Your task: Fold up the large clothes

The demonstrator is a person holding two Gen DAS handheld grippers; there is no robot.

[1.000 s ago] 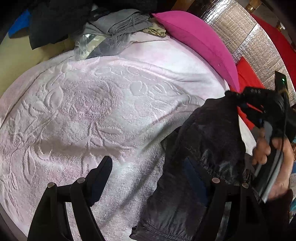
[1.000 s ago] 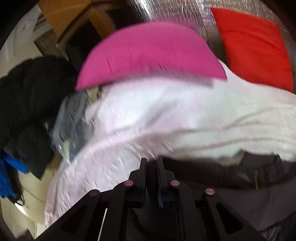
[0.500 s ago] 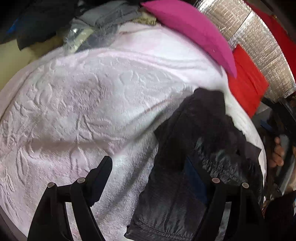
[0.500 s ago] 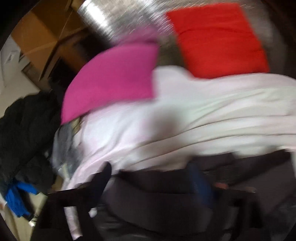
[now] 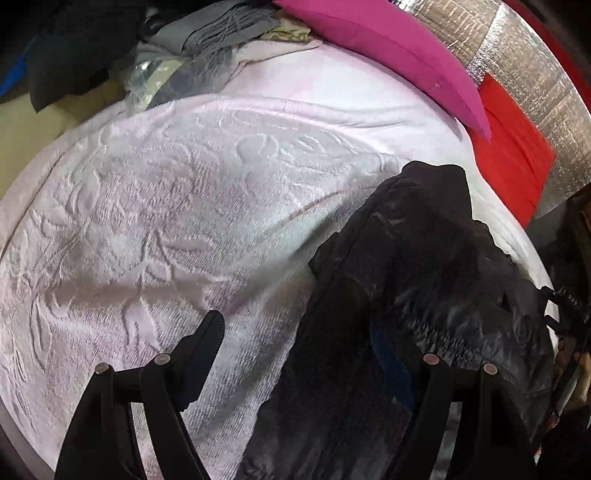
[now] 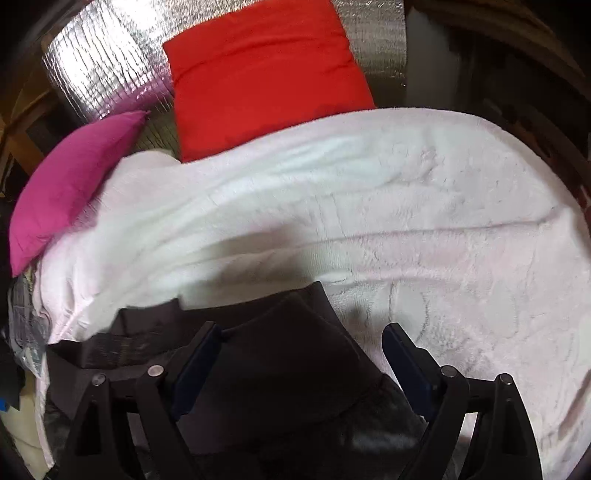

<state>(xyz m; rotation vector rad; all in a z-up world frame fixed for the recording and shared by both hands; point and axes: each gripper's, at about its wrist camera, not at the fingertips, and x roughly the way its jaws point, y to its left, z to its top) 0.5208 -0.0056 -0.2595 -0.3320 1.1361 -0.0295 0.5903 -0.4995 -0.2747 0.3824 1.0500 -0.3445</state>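
A dark, slightly shiny garment (image 5: 424,277) lies crumpled on the pale pink embossed blanket (image 5: 166,221), along its right side. My left gripper (image 5: 295,343) hangs open above the garment's left edge, one finger over the blanket and the other over the dark cloth. In the right wrist view my right gripper (image 6: 303,336) is open too. A folded corner of the garment (image 6: 288,369) lies below, between its fingers, and the pads do not press on it.
A magenta pillow (image 5: 388,48) and a red pillow (image 6: 266,74) lean on a silver quilted panel (image 6: 103,62) at the bed's head. Grey clothes (image 5: 214,33) and black clothes (image 5: 74,48) are heaped at the far left corner.
My right gripper, shut a second ago and holding up the garment's far end, has opened and swung right. The garment has dropped onto the blanket. The left gripper has sunk slightly.
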